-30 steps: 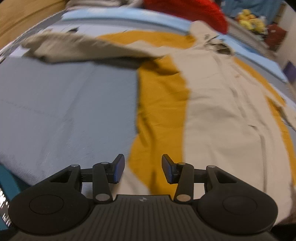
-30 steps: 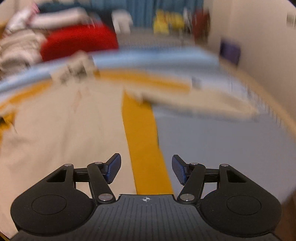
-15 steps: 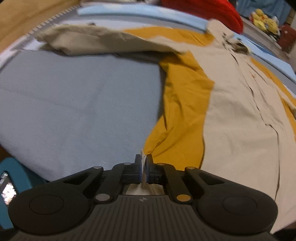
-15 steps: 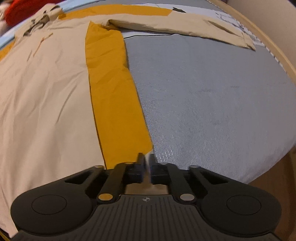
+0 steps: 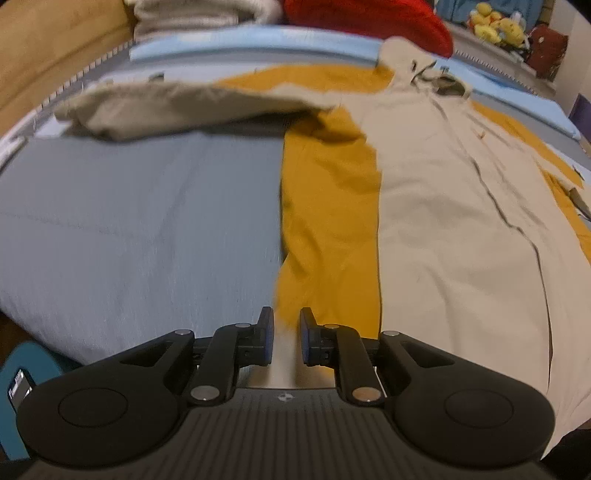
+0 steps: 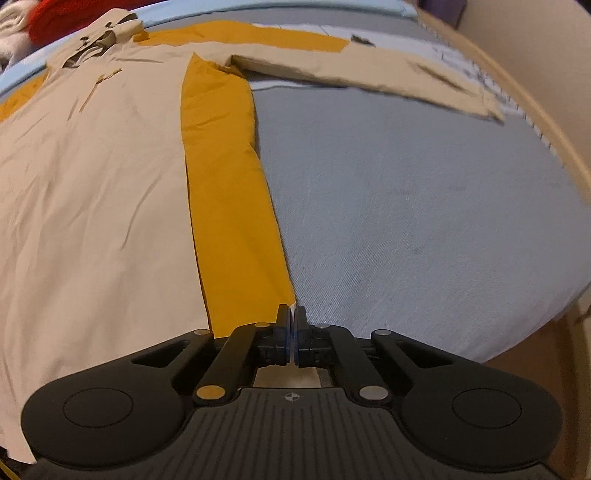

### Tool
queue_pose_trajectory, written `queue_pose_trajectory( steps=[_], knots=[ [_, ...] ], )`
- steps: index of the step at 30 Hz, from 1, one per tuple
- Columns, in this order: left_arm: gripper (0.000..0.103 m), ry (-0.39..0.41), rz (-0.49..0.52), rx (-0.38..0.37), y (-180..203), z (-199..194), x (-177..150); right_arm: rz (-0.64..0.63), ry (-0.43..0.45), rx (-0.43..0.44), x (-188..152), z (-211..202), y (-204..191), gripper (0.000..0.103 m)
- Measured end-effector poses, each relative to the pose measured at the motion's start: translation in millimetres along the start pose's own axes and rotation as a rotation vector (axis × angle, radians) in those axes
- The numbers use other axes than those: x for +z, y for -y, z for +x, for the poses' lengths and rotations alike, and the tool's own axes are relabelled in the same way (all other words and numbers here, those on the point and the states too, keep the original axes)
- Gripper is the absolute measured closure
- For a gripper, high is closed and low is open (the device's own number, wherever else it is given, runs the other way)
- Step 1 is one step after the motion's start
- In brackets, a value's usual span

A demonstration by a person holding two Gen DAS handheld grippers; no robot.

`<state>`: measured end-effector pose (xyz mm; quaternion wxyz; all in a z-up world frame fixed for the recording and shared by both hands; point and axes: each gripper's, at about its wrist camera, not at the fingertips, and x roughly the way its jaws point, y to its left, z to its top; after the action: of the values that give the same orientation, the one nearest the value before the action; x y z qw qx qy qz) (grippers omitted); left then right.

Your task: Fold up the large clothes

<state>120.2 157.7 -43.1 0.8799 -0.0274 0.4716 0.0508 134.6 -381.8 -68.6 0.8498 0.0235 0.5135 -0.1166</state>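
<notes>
Risk: your left hand-held gripper (image 5: 286, 338) has just opened narrowly, freeing the coat (image 5: 461, 229) hem; your right hand-held gripper (image 6: 291, 338) alone pinches it, so lifting skews the fold.

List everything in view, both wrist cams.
garment: one, beige with mustard lining, spread flat on the bed, sleeves out
bed cover: one, grey, under the garment
blue strip: one, light blue, bed's far edge
red bundle: one, red, beyond the collar
plush toys: several, yellow, far right background
teal object: one, teal, lower left, beside the bed
left tool: one, black, jaws just opening, hem between them, not pinched
right tool: one, black, shut on the hem corner
</notes>
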Motion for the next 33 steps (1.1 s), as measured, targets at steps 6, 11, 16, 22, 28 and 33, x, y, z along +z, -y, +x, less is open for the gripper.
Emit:
queue_pose_trajectory(
  steps=[6,11,16,22,28,33],
  knots=[
    [0.077,0.057,-0.021,-0.120,19,-4,8,0.027,0.227,0.006,4,-34,9,0.101],
    [0.060,-0.235,0.076,-0.114,45,48,-9,0.010,0.394,0.142,10,-65,1,0.096],
    [0.060,-0.003,0.113,-0.101,59,3,-1,-0.054,0.483,0.210,10,-89,-21,0.080],
    [0.055,0.217,0.094,-0.096,78,-73,22,-0.178,0.635,0.230,9,-114,-51,0.080],
    [0.028,0.365,0.067,-0.111,116,-146,62,-0.169,0.725,0.340,14,-129,-67,0.076],
    [0.021,0.466,0.077,-0.133,155,-192,101,-0.168,0.800,0.319,16,-133,-75,0.058]
  ],
)
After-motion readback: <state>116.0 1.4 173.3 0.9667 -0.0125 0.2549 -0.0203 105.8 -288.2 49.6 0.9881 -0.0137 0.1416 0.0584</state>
